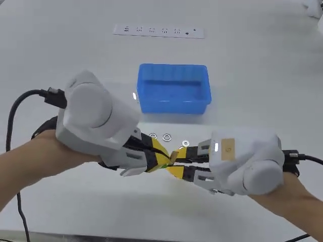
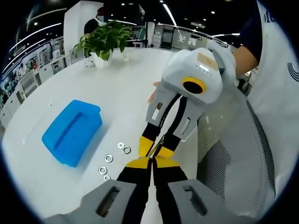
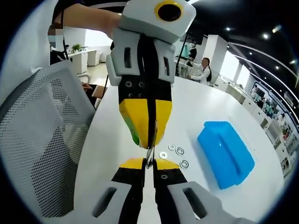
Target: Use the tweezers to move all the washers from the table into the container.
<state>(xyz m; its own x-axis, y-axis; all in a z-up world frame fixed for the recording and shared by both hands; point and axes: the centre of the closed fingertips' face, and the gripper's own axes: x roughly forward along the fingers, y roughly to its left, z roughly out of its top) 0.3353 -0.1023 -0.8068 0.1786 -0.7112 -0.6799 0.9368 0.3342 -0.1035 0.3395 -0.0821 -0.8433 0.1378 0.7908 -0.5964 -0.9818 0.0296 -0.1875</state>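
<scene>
Thin metal tweezers span the gap where the two grippers meet tip to tip above the white table. My left gripper is shut on one end. From the opposite side, my right gripper is shut on the other end. Several small steel washers lie on the table just beyond the tips. Behind them stands the blue container, with nothing visible inside.
A white power strip lies at the table's far edge. A grey mesh chair stands by the table's near side. A potted plant sits at the far end of the table.
</scene>
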